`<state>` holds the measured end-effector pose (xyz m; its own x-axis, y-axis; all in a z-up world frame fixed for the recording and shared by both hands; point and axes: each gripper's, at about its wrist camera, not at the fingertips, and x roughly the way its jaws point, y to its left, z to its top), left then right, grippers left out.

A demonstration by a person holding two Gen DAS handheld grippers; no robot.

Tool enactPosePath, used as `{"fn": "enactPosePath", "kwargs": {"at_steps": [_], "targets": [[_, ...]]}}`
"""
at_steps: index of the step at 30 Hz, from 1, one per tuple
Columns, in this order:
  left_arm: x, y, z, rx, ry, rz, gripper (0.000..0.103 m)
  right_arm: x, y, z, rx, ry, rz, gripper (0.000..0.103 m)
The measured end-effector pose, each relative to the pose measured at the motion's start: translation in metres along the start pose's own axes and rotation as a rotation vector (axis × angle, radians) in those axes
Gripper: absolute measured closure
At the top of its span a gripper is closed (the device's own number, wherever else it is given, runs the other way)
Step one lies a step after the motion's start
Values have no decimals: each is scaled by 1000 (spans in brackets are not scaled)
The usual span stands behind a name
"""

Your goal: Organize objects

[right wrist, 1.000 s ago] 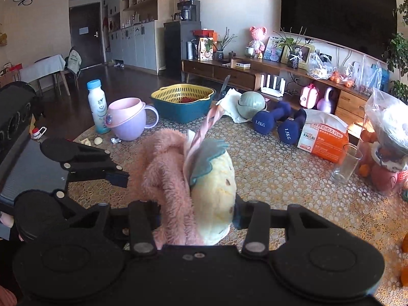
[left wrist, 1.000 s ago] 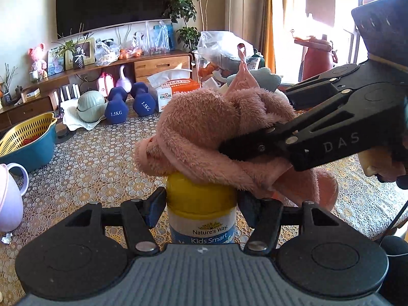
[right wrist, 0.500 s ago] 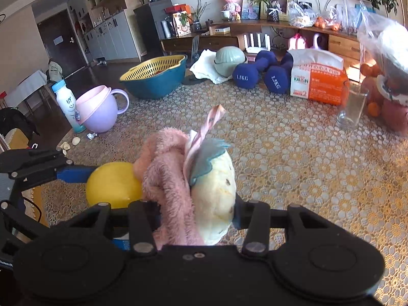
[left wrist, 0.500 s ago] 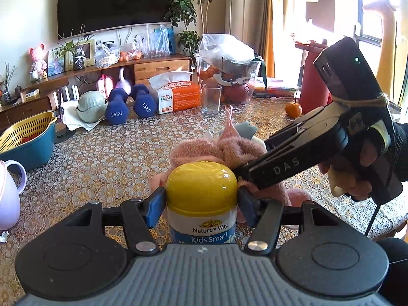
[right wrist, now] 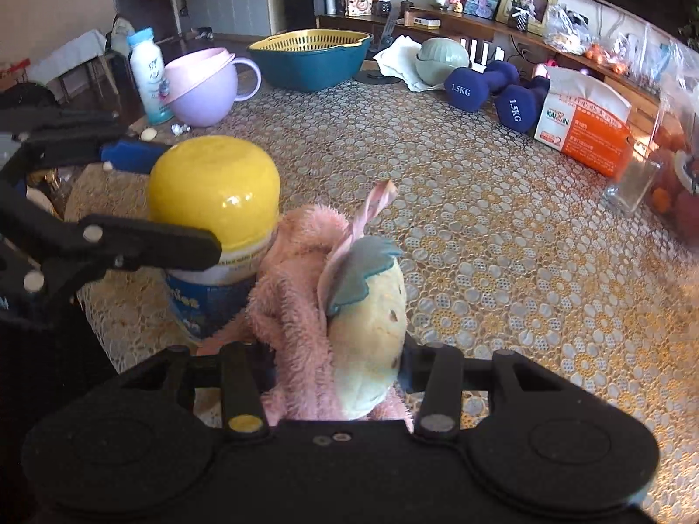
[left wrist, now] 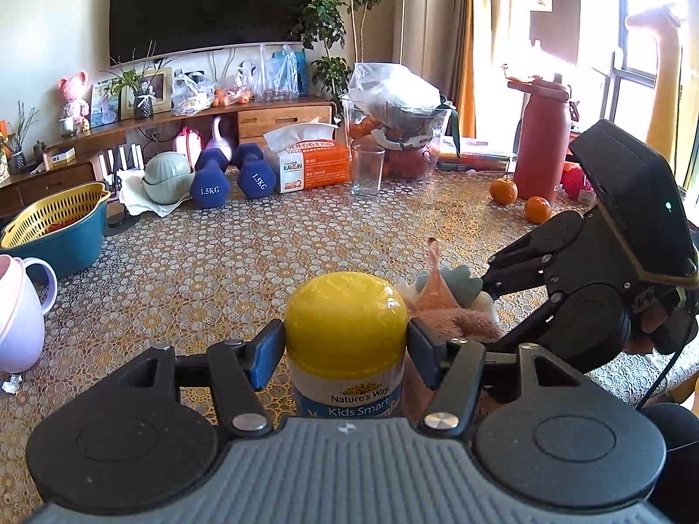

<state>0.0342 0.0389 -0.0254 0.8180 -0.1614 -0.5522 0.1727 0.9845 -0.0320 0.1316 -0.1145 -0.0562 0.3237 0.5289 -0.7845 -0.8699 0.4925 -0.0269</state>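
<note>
My left gripper [left wrist: 345, 345] is shut on a yellow-capped vitamin bottle [left wrist: 345, 327] labelled Kids Smart, held upright at the near edge of the lace-covered table [left wrist: 262, 253]. The bottle also shows in the right wrist view [right wrist: 214, 201]. My right gripper [right wrist: 336, 367] is shut on a pink plush toy [right wrist: 301, 305] with a cream face and teal leaf. The toy sits low, just right of the bottle and close against it, and it peeks out behind the bottle in the left wrist view [left wrist: 450, 305].
Two blue dumbbells [left wrist: 227, 179], an orange tissue box [left wrist: 314, 166], a glass [left wrist: 367, 170] and a bagged fruit bowl [left wrist: 397, 131] stand at the back. A teal and yellow basket [left wrist: 57, 227] and purple mug [left wrist: 17, 305] are left. Oranges [left wrist: 537, 209] and a red flask [left wrist: 541, 139] are right.
My right gripper has lowered the plush toy from above the bottle's cap down to the table level beside the bottle. The left gripper and bottle have stayed in place.
</note>
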Motion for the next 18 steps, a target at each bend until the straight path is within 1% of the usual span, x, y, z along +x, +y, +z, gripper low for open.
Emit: {"fn": "enactPosePath", "kwargs": {"at_steps": [3,5,9,11,13,15,18], "targets": [[-2,0,-1,-6,7,3,43,-6,5,-10,-85,25,-64,57],[-3,0,0,-13,13,7,42,-11,1,-16,-85,34,-116,57],[-2,1,2,-32,24,12,42,-17,-21,-22,36,21,-172,56],[-1,1,3,-36,29,15,41,-18,-28,-25,98,7,-169,55],[-1,1,4,-46,35,17,41,-20,-31,-27,148,-11,-162,51],[0,1,5,-50,44,25,39,-24,-33,-29,188,-35,-157,46],[-1,0,5,-49,45,30,30,-35,-35,-31,233,-82,-150,40]]}}
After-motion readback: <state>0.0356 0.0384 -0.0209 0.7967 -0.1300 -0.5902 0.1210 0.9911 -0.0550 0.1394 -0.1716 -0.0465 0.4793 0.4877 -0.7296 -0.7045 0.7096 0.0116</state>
